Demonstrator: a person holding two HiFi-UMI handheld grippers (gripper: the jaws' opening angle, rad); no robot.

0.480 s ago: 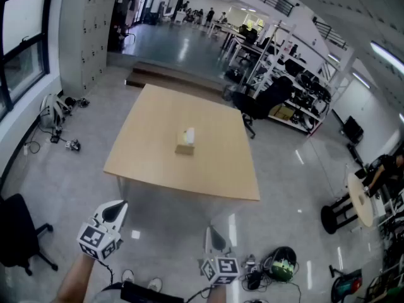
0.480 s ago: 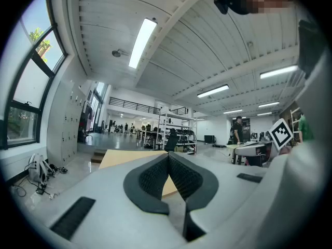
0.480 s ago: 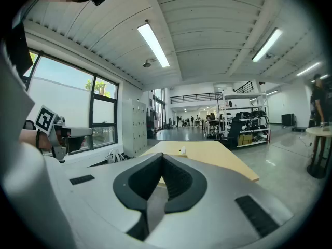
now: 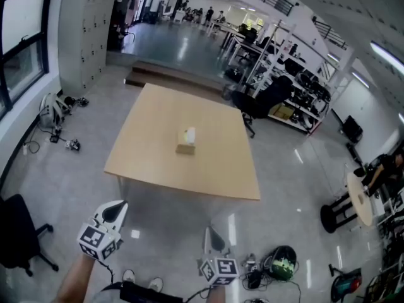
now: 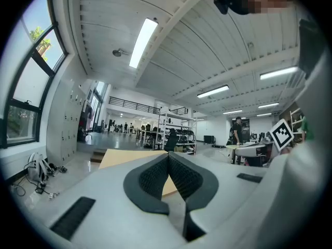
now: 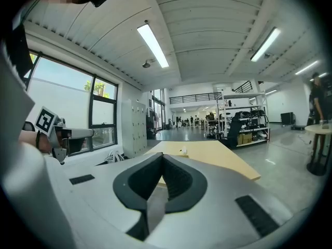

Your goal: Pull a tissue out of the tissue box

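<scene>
A tan tissue box with a white tissue sticking up from its top sits near the middle of a light wooden table. The right gripper view shows it as a small white speck far off on the tabletop. My left gripper is low at the left of the head view, well short of the table, jaws shut and empty. At the bottom centre, my right gripper is also shut with nothing between its jaws. Both point towards the table.
Grey glossy floor lies between me and the table's near edge. A black office chair stands at the left, a helmet and cables on the floor at the right. Shelving racks and chairs stand beyond the table's far right.
</scene>
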